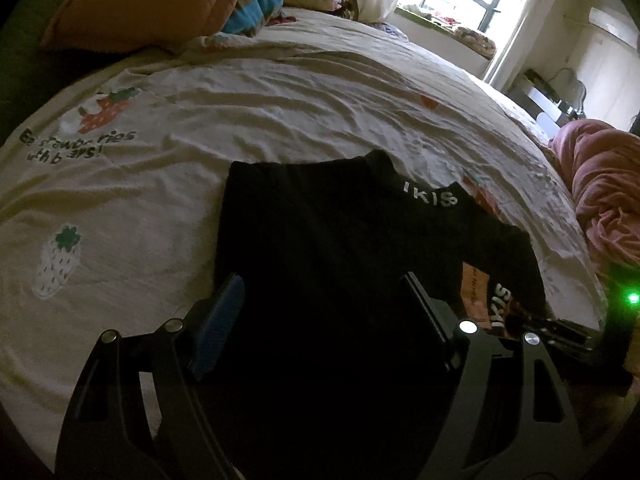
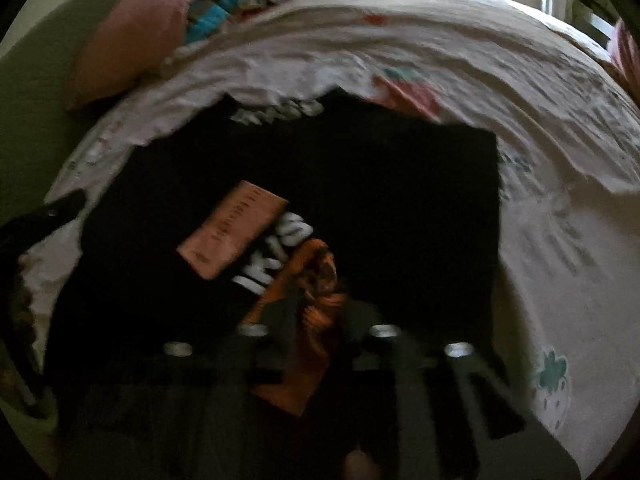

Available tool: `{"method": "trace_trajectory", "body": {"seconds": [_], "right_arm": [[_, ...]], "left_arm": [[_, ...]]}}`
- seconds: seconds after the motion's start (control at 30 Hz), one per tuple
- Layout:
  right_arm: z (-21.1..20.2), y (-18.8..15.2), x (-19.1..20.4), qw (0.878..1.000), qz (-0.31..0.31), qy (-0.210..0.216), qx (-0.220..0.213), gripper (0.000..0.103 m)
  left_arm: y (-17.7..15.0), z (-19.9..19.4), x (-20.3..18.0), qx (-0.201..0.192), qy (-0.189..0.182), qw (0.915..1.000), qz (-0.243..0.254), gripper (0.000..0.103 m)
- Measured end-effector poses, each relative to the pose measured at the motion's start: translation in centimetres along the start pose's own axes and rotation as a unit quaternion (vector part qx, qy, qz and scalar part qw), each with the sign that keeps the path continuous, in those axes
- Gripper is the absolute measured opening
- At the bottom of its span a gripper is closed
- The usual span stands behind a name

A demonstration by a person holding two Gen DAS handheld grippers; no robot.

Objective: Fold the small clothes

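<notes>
Straddling the black shirt's (image 1: 320, 248) near edge, the left gripper (image 1: 320, 312) fingers gape wide; the right gripper (image 2: 316, 332) blurs, its spread unreadable.

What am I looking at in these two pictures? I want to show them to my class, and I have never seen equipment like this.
A person holds a pair of tongs in each hand; each carries a wide-angle camera that looks along its fingers. One picture comes from the left tongs, which stand open over a black garment lying on a strawberry-print bedsheet. The other, blurred, comes from the right tongs, above the same garment's orange print; whether they grip anything cannot be told. A pink pillow lies beyond.
</notes>
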State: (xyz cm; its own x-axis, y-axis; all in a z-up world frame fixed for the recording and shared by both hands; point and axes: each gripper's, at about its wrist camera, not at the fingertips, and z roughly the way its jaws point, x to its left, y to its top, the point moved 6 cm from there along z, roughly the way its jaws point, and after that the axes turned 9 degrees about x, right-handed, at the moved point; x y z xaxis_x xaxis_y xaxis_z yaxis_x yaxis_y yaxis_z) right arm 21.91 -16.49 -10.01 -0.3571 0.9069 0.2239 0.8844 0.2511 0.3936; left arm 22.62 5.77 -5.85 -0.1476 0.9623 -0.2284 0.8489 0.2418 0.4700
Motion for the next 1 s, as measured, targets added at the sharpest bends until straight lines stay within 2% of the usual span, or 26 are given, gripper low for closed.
{"method": "trace_trajectory", "body": {"seconds": [0.13, 0.23, 0.3, 0.43, 0.53, 0.6, 0.77, 0.9, 1.0], "right_arm": [[-4.1, 1.5, 1.3, 0.996, -0.034, -0.021, -0.080, 0.013], [-5.5, 2.1, 1.6, 0.991, -0.062, -0.058, -0.103, 0.013], [-5.3, 2.1, 1.4, 0.989, -0.073, -0.082, -0.101, 0.014], [-3.9, 1.6, 0.5, 0.989, -0.066, -0.104, -0.083, 0.014], [-3.2, 1.3, -0.4, 0.988, -0.052, -0.128, -0.075, 0.021], [-3.1, 1.1, -1.0, 0.985, -0.043, -0.146, -0.077, 0.029], [-3.8, 0.9, -1.2, 0.984, -0.035, -0.149, -0.089, 0.040], [-3.3, 0.6, 0.8, 0.989, -0.053, -0.117, -0.080, 0.043], [-2.8, 0.4, 3.0, 0.991, -0.073, -0.083, -0.068, 0.047]], "left_arm": [[0.7, 0.1, -0.1, -0.006, 0.011, 0.9999, 0.005, 0.072], [1.2, 0.5, -0.5, -0.003, 0.014, 0.9998, 0.012, 0.072], [1.1, 0.9, -0.6, 0.001, 0.017, 0.9997, 0.016, 0.072], [0.7, 1.8, -0.7, 0.010, 0.022, 0.9995, 0.022, 0.072], [0.2, 2.3, -0.6, 0.017, 0.025, 0.9992, 0.025, 0.072], [0.0, 2.4, -0.5, 0.017, 0.028, 0.9991, 0.027, 0.072], [-0.2, 2.7, -0.5, 0.020, 0.032, 0.9987, 0.034, 0.072], [-1.0, 3.8, 0.0, 0.045, 0.043, 0.9974, 0.036, 0.071], [-1.6, 4.1, 0.3, 0.049, 0.041, 0.9973, 0.038, 0.072]]}}
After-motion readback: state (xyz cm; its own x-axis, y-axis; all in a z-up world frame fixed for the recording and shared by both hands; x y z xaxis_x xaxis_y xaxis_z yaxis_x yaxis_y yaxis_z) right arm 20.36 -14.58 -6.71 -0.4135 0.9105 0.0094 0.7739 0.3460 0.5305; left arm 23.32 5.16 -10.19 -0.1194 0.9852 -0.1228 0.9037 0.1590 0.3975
